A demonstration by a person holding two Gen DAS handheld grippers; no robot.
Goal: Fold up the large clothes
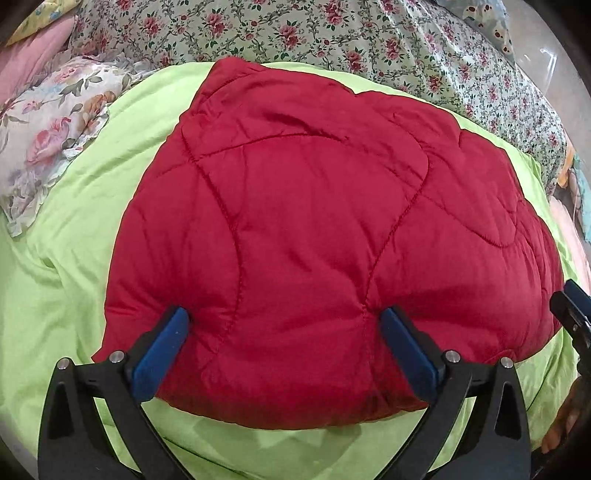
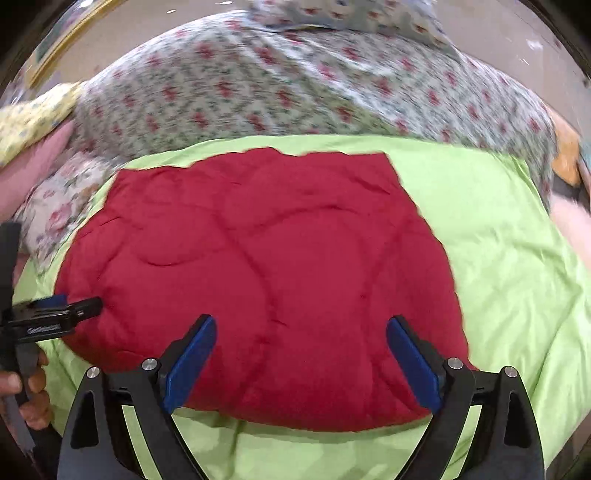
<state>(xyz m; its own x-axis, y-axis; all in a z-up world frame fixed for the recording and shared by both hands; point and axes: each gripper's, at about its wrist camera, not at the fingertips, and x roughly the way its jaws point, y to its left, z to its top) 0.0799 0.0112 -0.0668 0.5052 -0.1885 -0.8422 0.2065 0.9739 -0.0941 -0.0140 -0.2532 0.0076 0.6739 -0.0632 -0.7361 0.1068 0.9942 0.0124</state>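
Lime-green bedsheet (image 1: pixel 74 229) covers the bed, floral quilt (image 1: pixel 332 33) bunched behind it. Red quilted padded garment (image 1: pixel 314 221) lies folded flat on the sheet, near edge toward both claws. Looks soft, puffy, light, slick shell, so likely springs back; best pinched at a near corner or a stitched seam. Left gripper (image 1: pixel 282 343) spread wide, tips pressing the near edge, nothing clamped. Right gripper (image 2: pixel 301 350) released too, over the near right part.
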